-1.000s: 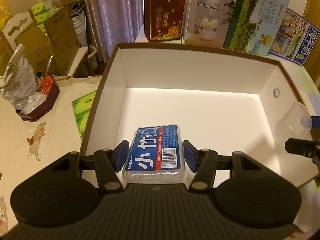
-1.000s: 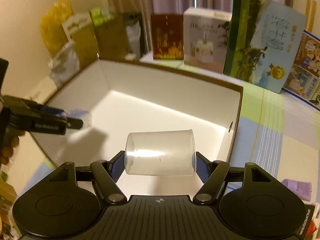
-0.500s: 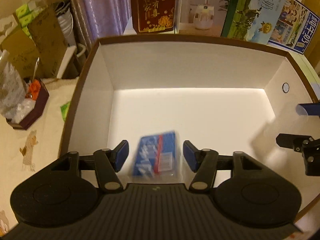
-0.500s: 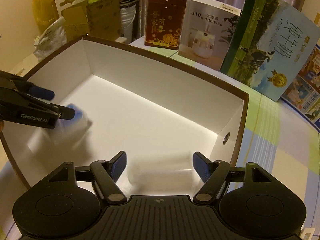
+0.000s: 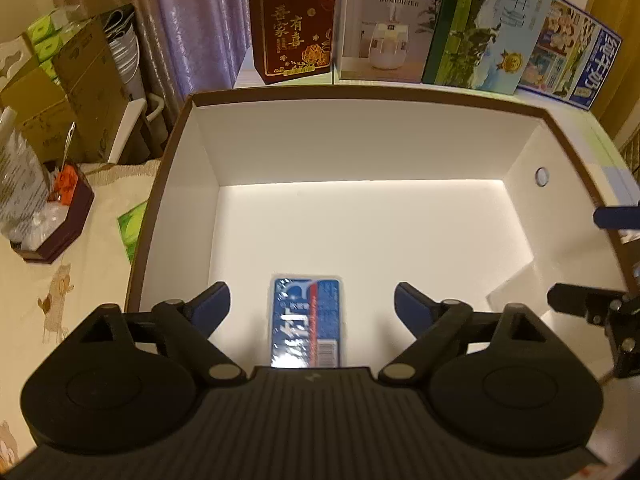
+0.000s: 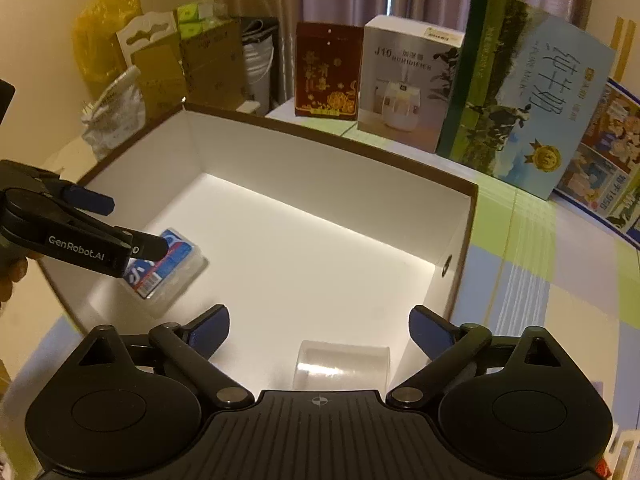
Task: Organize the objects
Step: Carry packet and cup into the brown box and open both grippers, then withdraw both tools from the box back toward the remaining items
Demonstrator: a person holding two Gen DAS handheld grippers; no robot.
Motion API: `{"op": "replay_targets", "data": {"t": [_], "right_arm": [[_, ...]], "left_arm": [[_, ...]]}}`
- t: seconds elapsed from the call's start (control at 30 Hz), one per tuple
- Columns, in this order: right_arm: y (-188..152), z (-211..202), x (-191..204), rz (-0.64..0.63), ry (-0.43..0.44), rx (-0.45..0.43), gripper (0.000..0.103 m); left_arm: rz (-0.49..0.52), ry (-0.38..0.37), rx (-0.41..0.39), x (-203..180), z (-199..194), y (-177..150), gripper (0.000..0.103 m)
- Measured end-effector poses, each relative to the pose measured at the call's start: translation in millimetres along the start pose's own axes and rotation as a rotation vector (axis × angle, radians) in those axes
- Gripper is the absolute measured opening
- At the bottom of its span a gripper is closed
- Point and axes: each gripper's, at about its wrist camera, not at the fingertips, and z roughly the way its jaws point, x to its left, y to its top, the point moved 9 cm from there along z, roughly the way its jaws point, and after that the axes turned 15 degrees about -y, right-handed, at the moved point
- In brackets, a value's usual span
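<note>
A large white box with a brown rim (image 5: 360, 98) (image 6: 332, 142) stands on the table. A blue tissue pack (image 5: 306, 320) lies flat on the box floor below my left gripper (image 5: 312, 306), which is open and empty above it. The pack also shows in the right wrist view (image 6: 168, 268), partly behind the left gripper. A clear plastic cup (image 6: 342, 368) lies on its side on the box floor below my right gripper (image 6: 320, 330), which is open and empty. In the left wrist view the cup (image 5: 516, 288) is faint near the right wall.
Behind the box stand a red gift box (image 5: 296, 24), a humidifier box (image 5: 384, 20) and a green milk carton box (image 5: 488, 28). A dark tray with snacks (image 5: 56, 216) sits left of the box. Cardboard boxes (image 6: 200, 68) are stacked at the far left.
Both grippers opened. The tissue pack dropped from my left gripper and the clear cup from my right gripper onto the box floor. Both grippers drew back a little.
</note>
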Motion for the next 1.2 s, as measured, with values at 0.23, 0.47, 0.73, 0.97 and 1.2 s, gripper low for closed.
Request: {"op": "replay_targets", "data": {"t": [0.23,0.47,0.73,0.97,1.2], "right_arm": [[-6,-26,-6,0.05,0.027,-0.021,0.097],[-12,-51,-11,0.071,0.046,-0.045,0.099],[-28,-77,-18,0.093,0.056,-0.06,0.101],[-48,-100,-31,0.121,0.056,-0.065,0.101],[-61,-121,-43,0.134,0.062,-0.081,0.101]], "left_arm": [[-0.001,0.019,-0.061,-18,-36,-5,0.101],[-0.034,0.024,-0.094,-36,-65,-17,0.102],[-0.009,0.076,-0.129,-59,-87,-32,0.102],[-0.019,0.045,-0.142,-86,-97,-47,0.102],[-0.027,0.033,-0.148,-110,-108,-62,0.102]]}}
